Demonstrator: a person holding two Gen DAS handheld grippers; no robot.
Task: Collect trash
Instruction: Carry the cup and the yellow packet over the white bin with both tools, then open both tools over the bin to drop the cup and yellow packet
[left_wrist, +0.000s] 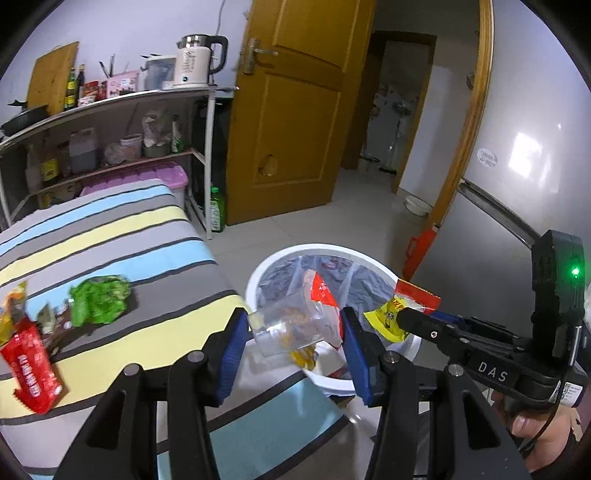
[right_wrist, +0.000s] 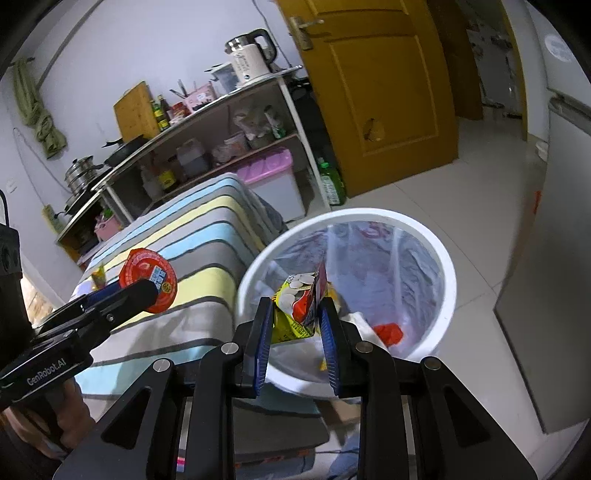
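My left gripper (left_wrist: 293, 332) is shut on a clear plastic cup with a red foil lid (left_wrist: 291, 323) and holds it at the near rim of the white trash bin (left_wrist: 258, 273). The cup's red lid also shows in the right wrist view (right_wrist: 147, 280). My right gripper (right_wrist: 297, 317) is shut on a yellow snack wrapper (right_wrist: 301, 306) over the bin (right_wrist: 448, 273). The wrapper also shows in the left wrist view (left_wrist: 397, 314). The bin holds several pieces of trash. A green wrapper (left_wrist: 99, 301), a red packet (left_wrist: 31, 365) and other wrappers lie on the striped table (left_wrist: 147, 240).
A metal shelf (left_wrist: 110, 99) with a kettle, bottles and jars stands behind the table. A pink-lidded box (left_wrist: 147, 177) and a green bottle (left_wrist: 217, 208) sit on the floor by it. A wooden door (left_wrist: 295, 110) is open. A fridge (left_wrist: 517, 166) stands right.
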